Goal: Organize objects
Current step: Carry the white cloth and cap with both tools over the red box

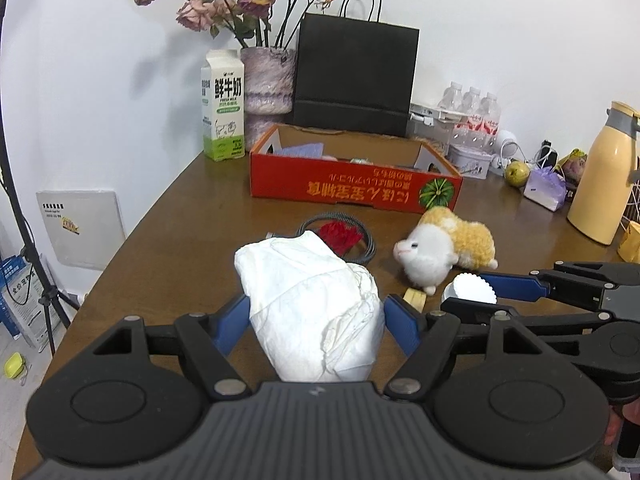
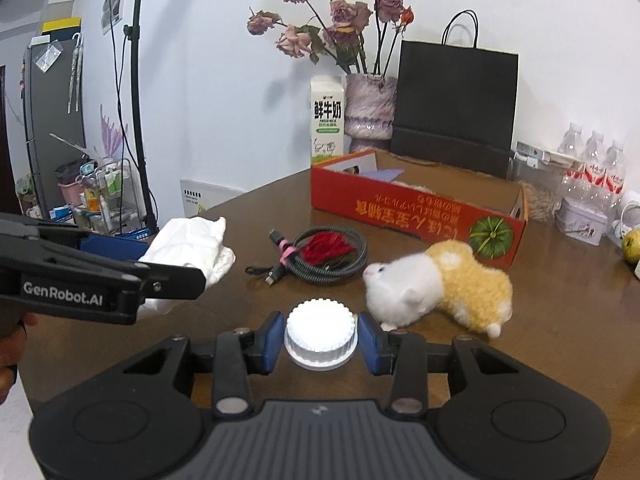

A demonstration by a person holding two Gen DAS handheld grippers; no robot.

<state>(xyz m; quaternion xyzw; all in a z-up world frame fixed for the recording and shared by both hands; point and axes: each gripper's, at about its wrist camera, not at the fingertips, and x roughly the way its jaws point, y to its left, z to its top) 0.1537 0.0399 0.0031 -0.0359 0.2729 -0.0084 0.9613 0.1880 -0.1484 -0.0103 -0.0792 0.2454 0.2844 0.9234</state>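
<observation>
White crumpled cloth bundle (image 1: 312,312) sits clamped between the blue pads of the left tool (image 1: 316,322), held above the brown wooden tabletop (image 1: 168,232). To its right, the right tool (image 2: 320,340) has its blue pads pressed against both sides of a white ribbed plastic cap (image 2: 320,334), which rests on the tabletop. Just beyond the cap lies a white and tan plush toy animal (image 2: 440,286) on its side, its face turned toward the left. Left of the toy, a coiled grey braided cable (image 2: 332,256) with a pink tie rings a red fabric flower (image 2: 326,248). Farther back stands a low red cardboard box (image 2: 416,210) printed with a green pumpkin, open at the top, with a few items inside that are hard to make out. Behind the box, along the white wall, stand a white and green milk carton (image 1: 223,106), a fuzzy lilac vase of dried roses (image 1: 267,82) and a black paper bag (image 1: 354,76). Off to the right are shrink-wrapped clear water bottles (image 1: 472,114) and a cream-yellow thermos flask (image 1: 602,176).
</observation>
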